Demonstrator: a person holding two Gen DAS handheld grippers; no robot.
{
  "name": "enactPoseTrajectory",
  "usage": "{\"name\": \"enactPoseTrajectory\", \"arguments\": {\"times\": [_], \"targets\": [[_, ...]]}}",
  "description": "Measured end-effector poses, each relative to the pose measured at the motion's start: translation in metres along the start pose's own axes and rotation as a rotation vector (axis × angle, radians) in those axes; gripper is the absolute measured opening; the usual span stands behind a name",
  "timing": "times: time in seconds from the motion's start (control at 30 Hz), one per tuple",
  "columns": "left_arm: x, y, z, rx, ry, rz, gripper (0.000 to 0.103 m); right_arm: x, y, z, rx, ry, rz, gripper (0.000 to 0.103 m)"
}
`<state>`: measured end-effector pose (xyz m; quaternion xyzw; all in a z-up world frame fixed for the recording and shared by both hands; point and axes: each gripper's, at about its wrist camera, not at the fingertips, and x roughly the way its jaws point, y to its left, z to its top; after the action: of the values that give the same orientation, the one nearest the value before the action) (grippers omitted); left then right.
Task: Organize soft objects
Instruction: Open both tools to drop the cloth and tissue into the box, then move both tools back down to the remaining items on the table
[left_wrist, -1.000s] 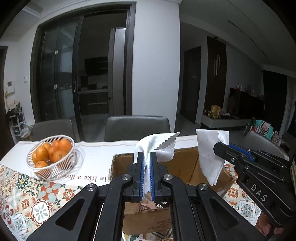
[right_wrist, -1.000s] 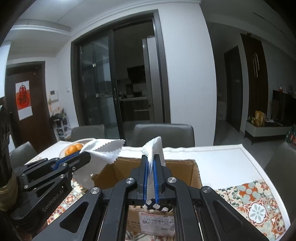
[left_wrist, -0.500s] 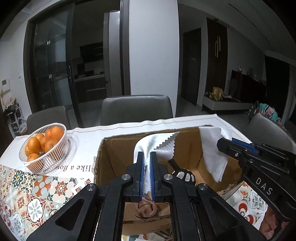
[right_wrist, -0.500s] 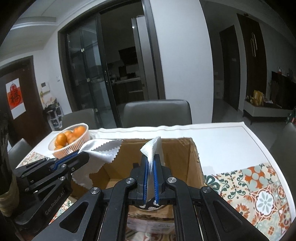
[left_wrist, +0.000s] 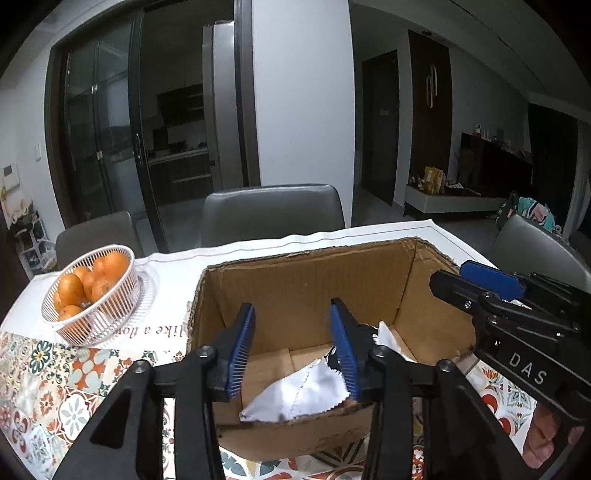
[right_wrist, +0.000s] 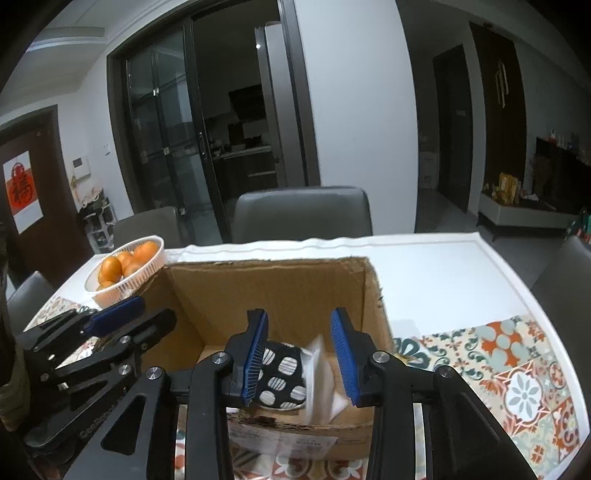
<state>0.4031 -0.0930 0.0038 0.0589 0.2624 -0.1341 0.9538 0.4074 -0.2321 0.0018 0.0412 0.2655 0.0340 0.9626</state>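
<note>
White cloth (left_wrist: 303, 391) is seen lying loose inside the cardboard box (left_wrist: 306, 280), below the left gripper (left_wrist: 295, 347), whose fingers have just been opened, nothing between them. Right gripper (right_wrist: 301, 354) fingers likewise just opened and empty; a second white cloth (right_wrist: 325, 384) is seen beside a dotted black item (right_wrist: 280, 376). Basket of oranges (left_wrist: 92, 291) is placed on the table (right_wrist: 443, 273).
</note>
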Motion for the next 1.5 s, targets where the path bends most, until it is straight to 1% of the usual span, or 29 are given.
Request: {"name": "enactPoseTrajectory", "arguments": {"times": [0.07,0.13,0.23,0.33,0.47,0.63,0.9,1.0,1.27,1.4,1.5], "targets": [[-0.008,-0.002,-0.001,0.009,-0.014,0.009,0.047,-0.006,-0.001,-0.001,0.002,-0.007,-0.004,0.040],[-0.017,-0.003,-0.002,0.014,-0.025,0.018,0.047,-0.014,-0.002,-0.003,0.006,-0.023,-0.022,0.049],[-0.030,-0.007,-0.005,0.027,-0.042,0.024,0.048,-0.028,-0.002,-0.007,0.000,-0.047,-0.037,0.050],[-0.045,-0.010,-0.008,0.034,-0.050,0.034,0.049,-0.043,0.000,-0.012,0.004,-0.056,-0.035,0.053],[-0.065,-0.016,-0.015,0.043,-0.064,0.037,0.050,-0.062,0.000,-0.018,0.009,-0.070,-0.037,0.055],[-0.083,-0.022,-0.023,0.052,-0.057,0.025,0.050,-0.085,-0.005,-0.027,0.035,-0.085,-0.026,0.057],[-0.120,-0.032,-0.040,0.078,-0.064,0.045,0.052,-0.117,-0.006,-0.045,0.053,-0.086,-0.017,0.057],[-0.132,-0.034,-0.049,0.072,-0.061,0.055,0.052,-0.128,-0.005,-0.055,0.050,-0.087,-0.017,0.057],[-0.153,-0.034,-0.072,0.043,-0.036,0.047,0.052,-0.145,-0.001,-0.079,0.059,-0.066,-0.004,0.057],[-0.154,-0.036,-0.088,0.023,-0.003,0.034,0.052,-0.148,-0.002,-0.094,0.075,-0.049,0.003,0.062],[-0.152,-0.036,-0.100,0.006,0.029,0.020,0.052,-0.146,-0.002,-0.104,0.076,-0.025,0.006,0.062]]}}
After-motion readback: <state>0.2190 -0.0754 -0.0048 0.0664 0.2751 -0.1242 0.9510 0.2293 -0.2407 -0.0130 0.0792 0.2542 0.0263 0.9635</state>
